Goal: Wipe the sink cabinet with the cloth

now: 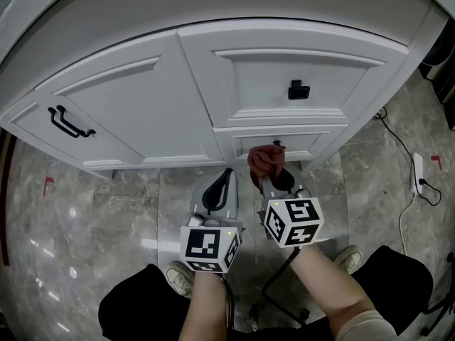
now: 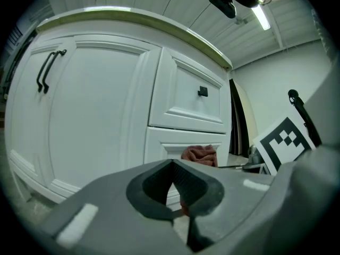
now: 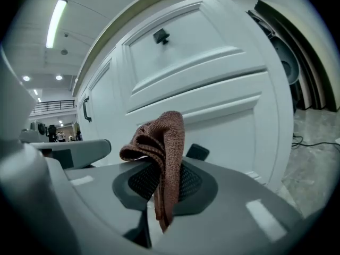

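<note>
The white sink cabinet fills the upper head view, with a door on the left and two stacked drawer fronts on the right. My right gripper is shut on a reddish-brown cloth, whose bunched end sits right at the lower drawer front. In the right gripper view the cloth hangs pinched between the jaws. My left gripper is beside it to the left, jaws together and holding nothing. From the left gripper view the cloth shows against the lower drawer.
A black bar handle is on the cabinet door and a black knob on the upper drawer. A white power strip with cables lies on the marble floor to the right. The person's shoes stand below the grippers.
</note>
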Motion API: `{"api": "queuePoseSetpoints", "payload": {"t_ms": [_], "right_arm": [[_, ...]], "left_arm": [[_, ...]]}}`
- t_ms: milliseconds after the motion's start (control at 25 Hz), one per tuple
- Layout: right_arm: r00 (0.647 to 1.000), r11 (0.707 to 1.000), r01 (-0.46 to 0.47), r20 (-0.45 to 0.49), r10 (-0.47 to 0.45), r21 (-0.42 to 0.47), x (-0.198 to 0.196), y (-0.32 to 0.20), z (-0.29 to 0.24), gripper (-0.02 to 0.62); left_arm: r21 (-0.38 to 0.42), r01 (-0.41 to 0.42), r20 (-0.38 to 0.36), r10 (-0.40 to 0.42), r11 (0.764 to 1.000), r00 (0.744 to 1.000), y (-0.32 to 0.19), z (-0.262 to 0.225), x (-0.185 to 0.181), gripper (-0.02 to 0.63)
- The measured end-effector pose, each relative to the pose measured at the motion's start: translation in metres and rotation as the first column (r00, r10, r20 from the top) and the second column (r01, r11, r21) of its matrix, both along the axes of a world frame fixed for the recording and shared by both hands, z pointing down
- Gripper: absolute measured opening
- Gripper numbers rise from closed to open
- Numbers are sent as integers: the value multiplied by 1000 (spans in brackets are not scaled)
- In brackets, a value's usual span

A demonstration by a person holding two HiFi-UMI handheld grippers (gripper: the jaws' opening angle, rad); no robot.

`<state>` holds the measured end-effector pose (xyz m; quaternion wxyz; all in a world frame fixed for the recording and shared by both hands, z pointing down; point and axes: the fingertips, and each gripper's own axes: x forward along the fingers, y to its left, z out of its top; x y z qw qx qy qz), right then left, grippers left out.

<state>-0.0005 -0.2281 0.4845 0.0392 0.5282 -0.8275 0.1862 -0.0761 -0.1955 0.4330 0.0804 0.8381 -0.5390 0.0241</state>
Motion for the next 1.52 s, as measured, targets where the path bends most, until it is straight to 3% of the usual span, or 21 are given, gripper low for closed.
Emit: {"api": "queuePoseSetpoints", "payload": {"t_ms": [280,480,840,1200,1520], "right_arm": [[995,994,104,-4,-104,-14,-74,-17,16,80],[991,991,132,-8,-132,-24,-94,-27,22,80],[997,997,68,-22,-69,-39,-54,-30,30,80],[995,989,-54,72,64,-135,1,-36,39,80],[998,992,-10,54,17,-123,13,-22,29,80]], "left_arm": [[-19,94,-18,-95,995,995,2,9,-57,0],[-19,107,-21,-107,994,994,3,14,-71,0],[-19,47,-14,-47,999,999,0,18,-43,0],[-25,4,-9,-4,1000,1000,-6,20,-13,0],[-21,-43,-13,43,999,999,-10,17,17,0]]}}
